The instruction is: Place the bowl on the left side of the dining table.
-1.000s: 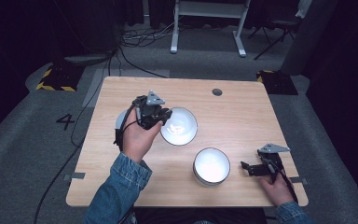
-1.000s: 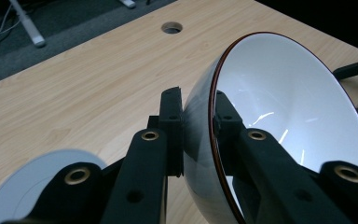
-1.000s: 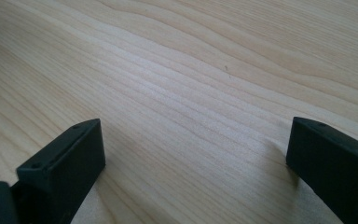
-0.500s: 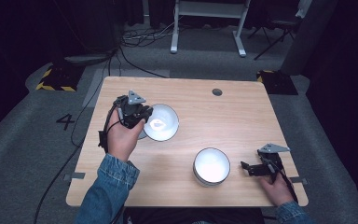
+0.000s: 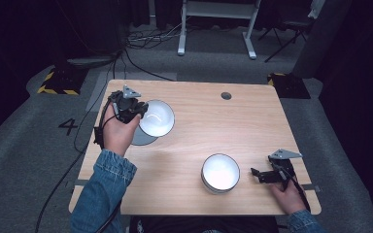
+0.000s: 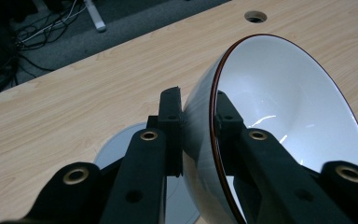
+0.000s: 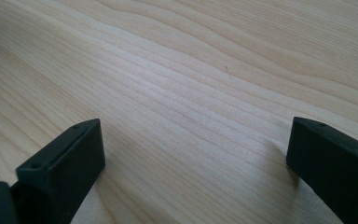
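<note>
A white bowl [image 5: 156, 118] with a dark rim hangs tilted above the left part of the wooden table [image 5: 213, 126]. My left gripper [image 5: 140, 111] is shut on its rim, one jaw inside and one outside; the left gripper view shows that bowl [image 6: 284, 107] pinched by the left gripper [image 6: 198, 109]. Under it a flat grey disc [image 5: 143, 139] lies on the table, also the grey disc [image 6: 116, 144] behind the jaws. A second white bowl [image 5: 220, 173] stands near the front. To its right my right gripper [image 5: 256, 174] rests open, and the right gripper [image 7: 196, 149] has bare wood between its jaws.
A round cable hole [image 5: 226, 95] sits near the table's far edge. Black cables trail from the left hand over the table's left side. Beyond the table are a white desk frame [image 5: 213, 29] and a dark chair on grey carpet.
My left gripper has carried the bowl leftward and a little farther away, and the grey disc now shows under it. The right gripper has stayed where it was.
</note>
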`<state>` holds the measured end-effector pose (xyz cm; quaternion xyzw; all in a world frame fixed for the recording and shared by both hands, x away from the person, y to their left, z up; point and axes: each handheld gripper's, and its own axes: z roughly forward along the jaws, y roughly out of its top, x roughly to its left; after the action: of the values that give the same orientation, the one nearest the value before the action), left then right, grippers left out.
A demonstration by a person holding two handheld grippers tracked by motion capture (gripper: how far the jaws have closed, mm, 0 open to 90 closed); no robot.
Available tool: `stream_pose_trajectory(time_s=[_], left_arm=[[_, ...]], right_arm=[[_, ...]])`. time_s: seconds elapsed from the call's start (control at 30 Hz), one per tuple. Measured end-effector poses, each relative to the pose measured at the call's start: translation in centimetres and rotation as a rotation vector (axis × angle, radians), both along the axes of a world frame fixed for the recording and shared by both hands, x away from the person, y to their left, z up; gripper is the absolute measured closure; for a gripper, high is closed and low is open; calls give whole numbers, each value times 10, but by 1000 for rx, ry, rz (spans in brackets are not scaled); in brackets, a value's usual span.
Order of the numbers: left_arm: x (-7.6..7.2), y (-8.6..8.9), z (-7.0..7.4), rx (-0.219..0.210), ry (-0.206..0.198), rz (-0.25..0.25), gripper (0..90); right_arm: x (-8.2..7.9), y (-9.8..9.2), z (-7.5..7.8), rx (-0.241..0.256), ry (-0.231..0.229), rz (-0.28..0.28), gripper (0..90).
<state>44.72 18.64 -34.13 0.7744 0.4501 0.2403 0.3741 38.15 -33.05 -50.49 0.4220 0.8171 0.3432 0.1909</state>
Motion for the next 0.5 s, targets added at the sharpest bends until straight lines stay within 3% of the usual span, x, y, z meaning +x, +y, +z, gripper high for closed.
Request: stream_pose_trajectory(time_s=[0.5], left_arm=[[26, 35, -17, -28, 37, 33, 777]], right_arm=[[0, 0, 0, 0, 0, 0, 44]])
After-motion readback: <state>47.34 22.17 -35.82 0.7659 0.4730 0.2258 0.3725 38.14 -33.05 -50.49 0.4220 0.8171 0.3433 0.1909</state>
